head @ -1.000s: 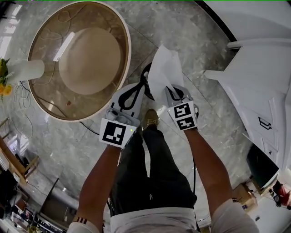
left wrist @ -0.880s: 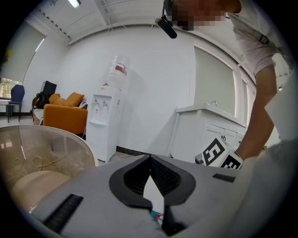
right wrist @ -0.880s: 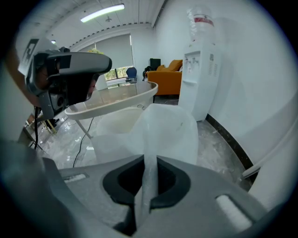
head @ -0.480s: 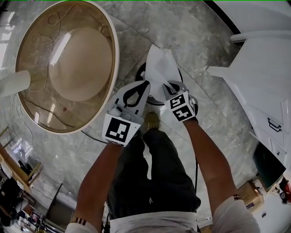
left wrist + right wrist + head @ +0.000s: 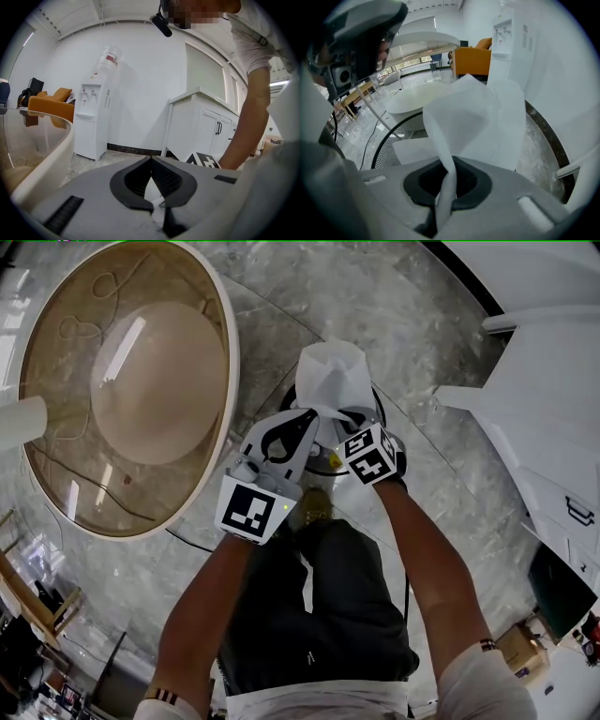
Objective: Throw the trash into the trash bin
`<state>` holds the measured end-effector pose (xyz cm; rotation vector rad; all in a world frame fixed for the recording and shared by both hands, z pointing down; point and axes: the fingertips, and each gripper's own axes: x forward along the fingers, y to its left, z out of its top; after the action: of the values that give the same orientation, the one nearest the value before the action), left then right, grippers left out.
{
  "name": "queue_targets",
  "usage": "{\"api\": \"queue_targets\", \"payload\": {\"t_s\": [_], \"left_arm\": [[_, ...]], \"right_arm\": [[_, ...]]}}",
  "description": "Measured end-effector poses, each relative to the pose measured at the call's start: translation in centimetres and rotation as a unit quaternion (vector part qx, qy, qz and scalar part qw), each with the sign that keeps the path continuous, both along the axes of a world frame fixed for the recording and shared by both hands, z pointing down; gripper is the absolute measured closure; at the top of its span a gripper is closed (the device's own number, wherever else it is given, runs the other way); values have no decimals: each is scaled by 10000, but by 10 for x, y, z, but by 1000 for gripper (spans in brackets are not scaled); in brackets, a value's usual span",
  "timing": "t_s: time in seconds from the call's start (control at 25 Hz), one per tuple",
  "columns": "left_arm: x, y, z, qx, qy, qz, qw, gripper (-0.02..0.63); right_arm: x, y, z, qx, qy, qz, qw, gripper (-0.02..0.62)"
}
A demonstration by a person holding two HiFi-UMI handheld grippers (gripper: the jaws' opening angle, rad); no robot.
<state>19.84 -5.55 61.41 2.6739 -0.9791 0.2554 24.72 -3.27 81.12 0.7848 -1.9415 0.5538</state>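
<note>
A crumpled white paper sheet hangs over a black wire-mesh trash bin, which it mostly hides in the head view. My left gripper is shut on the sheet's near left corner; a strip of white paper shows between its pads. Beside it, my right gripper points steeply down and is shut on the sheet's near right part. In the right gripper view the paper rises out of the jaws, and the bin's mesh rim lies just below and to the left.
A round glass table with a beige base stands to the left. White cabinets run along the right. A water dispenser stands against the wall, and an orange chair sits beside it. The person's legs and a shoe are just behind the bin.
Both grippers have come down and drawn closer together with the paper. The sheet, which stood taller above the floor, now sits over the bin.
</note>
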Motion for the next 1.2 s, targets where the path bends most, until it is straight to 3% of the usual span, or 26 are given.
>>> {"api": "queue_targets", "payload": {"t_s": [0.32,0.52,0.84,1.2], "left_arm": [[-6,-4,22,73,-42,26,10000,606],[-15,-3,21,28,-20,-15,10000,606],[-14,5,-2,-121,-32,55,9999,606],[-14,14,-54,-250,23,127,9996,606]], "right_arm": [[-15,-8,41,-95,313,-281,9991,564],[-25,-4,44,-235,401,-478,9978,481],[-23,6,-1,-215,180,-383,9989,390],[-11,11,-91,255,-227,104,9994,387]]}}
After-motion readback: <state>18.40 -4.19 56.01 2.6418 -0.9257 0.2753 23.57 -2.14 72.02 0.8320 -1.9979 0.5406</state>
